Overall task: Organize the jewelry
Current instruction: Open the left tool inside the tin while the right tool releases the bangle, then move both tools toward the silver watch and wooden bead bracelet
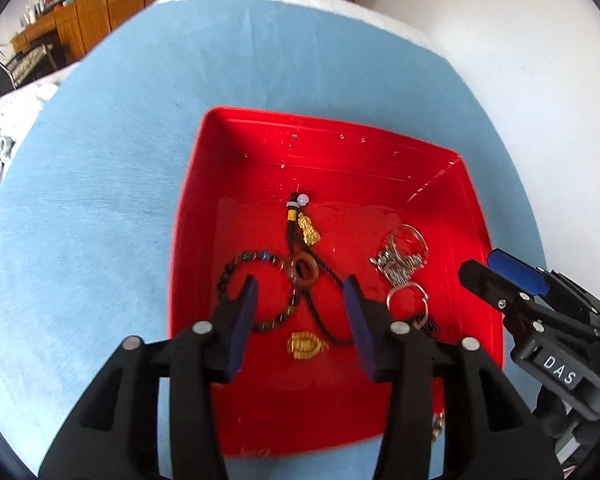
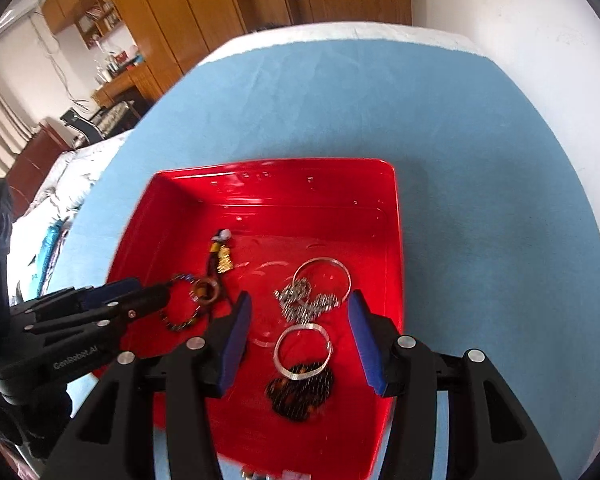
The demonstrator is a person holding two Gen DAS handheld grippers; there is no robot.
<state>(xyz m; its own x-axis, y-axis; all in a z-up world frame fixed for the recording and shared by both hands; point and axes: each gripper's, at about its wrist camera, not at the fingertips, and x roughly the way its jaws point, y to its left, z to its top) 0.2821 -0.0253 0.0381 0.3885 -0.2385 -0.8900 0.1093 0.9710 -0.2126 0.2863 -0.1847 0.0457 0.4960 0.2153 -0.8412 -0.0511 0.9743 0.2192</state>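
A blue cloth (image 1: 120,160) covers my bench, wooden cabinets (image 2: 204,12) behind. In the red tray (image 1: 340,152), the black cord pendant (image 1: 300,248) runs lengthwise, bead end away. Both hand-held grippers, left (image 1: 302,292) and right (image 2: 298,312), hang released, grasping nothing.

Jewelry (image 1: 300,276) — scattered in red tray (image 1: 340,152)
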